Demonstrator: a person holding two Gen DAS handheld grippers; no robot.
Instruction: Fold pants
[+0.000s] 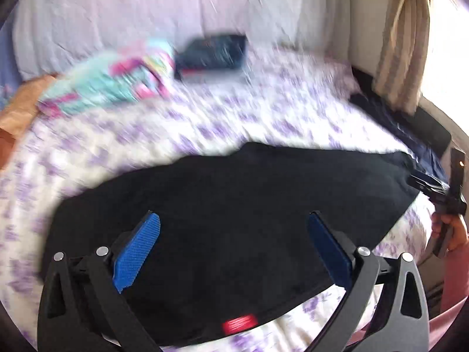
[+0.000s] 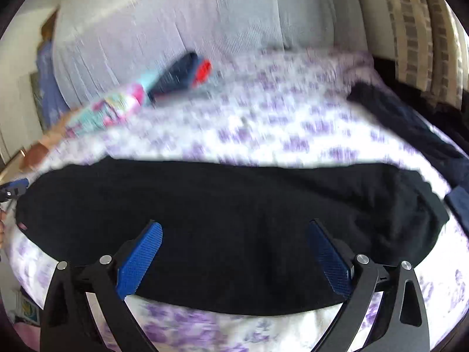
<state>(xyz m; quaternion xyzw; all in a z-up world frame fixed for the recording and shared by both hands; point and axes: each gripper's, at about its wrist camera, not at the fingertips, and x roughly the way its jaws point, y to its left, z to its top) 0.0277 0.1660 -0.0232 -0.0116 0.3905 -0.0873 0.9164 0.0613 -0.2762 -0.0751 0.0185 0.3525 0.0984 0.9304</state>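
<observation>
- A bed (image 1: 263, 111) with a purple-flowered white sheet filled both wrist views, blurred by motion.
- Far ahead of the left tool (image 1: 234, 240), a turquoise-and-pink folded cloth (image 1: 117, 79) lay beside a dark folded garment (image 1: 211, 55), both near a pale covered headboard (image 1: 146, 8).
- A beige curtain (image 1: 401, 38) hung ahead and to the right of that tool; a dark navy cloth (image 2: 410, 123) lay along the bed's far right edge.
- Nothing stood between either tool and the black pants (image 1: 228, 211), which lay spread flat across the near part of the bed, directly beneath and just ahead of both tools.
- A small red tag (image 1: 239, 322) showed at the pants' near edge, below the left tool.
- The left tool's blue pads (image 1: 137, 249) stood wide apart over the pants, gripping nothing; whether they touched the cloth could not be told.
- The right tool (image 2: 234, 249) was likewise spread wide above the pants, empty.
- From the left wrist view, the right tool appeared at the pants' right end, held in a hand (image 1: 451, 228).
</observation>
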